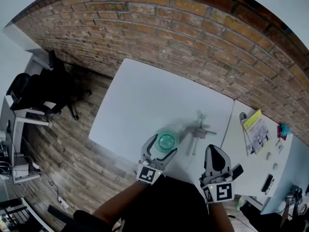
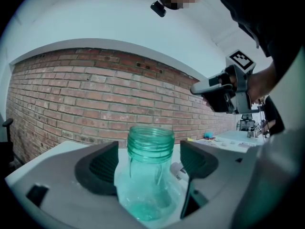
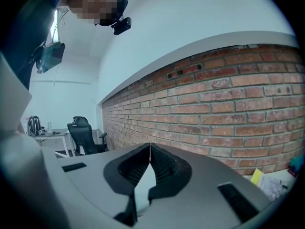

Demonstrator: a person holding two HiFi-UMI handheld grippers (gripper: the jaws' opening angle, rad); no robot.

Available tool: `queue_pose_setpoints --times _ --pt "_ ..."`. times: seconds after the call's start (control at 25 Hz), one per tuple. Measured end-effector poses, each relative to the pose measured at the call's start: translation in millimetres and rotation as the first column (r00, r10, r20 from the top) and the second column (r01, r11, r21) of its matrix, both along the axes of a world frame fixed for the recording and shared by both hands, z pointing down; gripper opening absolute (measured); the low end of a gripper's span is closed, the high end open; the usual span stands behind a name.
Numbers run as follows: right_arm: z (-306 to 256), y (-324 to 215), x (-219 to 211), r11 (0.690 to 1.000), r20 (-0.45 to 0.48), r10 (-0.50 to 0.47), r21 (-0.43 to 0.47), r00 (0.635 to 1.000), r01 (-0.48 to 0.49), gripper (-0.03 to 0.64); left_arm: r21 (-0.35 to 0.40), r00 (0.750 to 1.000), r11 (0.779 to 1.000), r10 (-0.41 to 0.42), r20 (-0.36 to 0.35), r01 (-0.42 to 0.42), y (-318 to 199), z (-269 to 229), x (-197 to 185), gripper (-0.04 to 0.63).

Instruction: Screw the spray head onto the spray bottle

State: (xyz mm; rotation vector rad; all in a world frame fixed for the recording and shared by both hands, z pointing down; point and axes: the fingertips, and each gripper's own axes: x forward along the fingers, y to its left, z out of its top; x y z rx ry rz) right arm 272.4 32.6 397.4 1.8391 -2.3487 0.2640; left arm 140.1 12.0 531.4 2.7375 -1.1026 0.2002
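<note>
The left hand-held gripper (image 1: pixel 163 146) is open: its jaws stand apart on either side of the translucent green spray bottle (image 2: pixel 150 149), with both pads clear of the threaded neck. The right hand-held gripper (image 3: pixel 150 155) is closed and empty, its jaw tips meeting, and is held level near the front edge of the white tabletop (image 1: pixel 145 98). The spray bottle stands upright and uncapped near that front edge, and the spray head (image 1: pixel 201 129) lies on its side just beyond and to the right of it, apart from both grippers, its thin tube extending toward the near edge.
</note>
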Motion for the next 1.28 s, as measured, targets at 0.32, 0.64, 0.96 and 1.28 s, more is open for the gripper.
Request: queue_pose_setpoints --times 0.32,0.64,0.96,1.28 --pt "2.3 0.2 -2.5 1.000 0.009 -0.008 0.001 1.000 0.008 0.006 0.007 0.998 0.998 0.065 -0.004 -0.065 -1.8 5.5 12.1 0.385" --pt "-5.1 4.3 -11.5 1.000 -0.002 -0.018 0.009 1.000 0.018 0.006 0.077 0.992 0.990 0.110 0.059 -0.115 -0.5 11.9 12.9 0.385" --pt "-6.8 6.2 -17.3 0.999 -0.007 -0.032 0.006 0.999 0.032 0.006 0.035 0.992 0.994 0.103 0.076 -0.106 -6.4 25.3 5.0 0.385" --pt "-4.1 6.4 -17.4 1.000 -0.005 -0.031 -0.004 1.000 0.031 0.006 0.045 0.990 0.994 0.099 0.099 -0.104 -10.3 32.0 5.1 0.385"
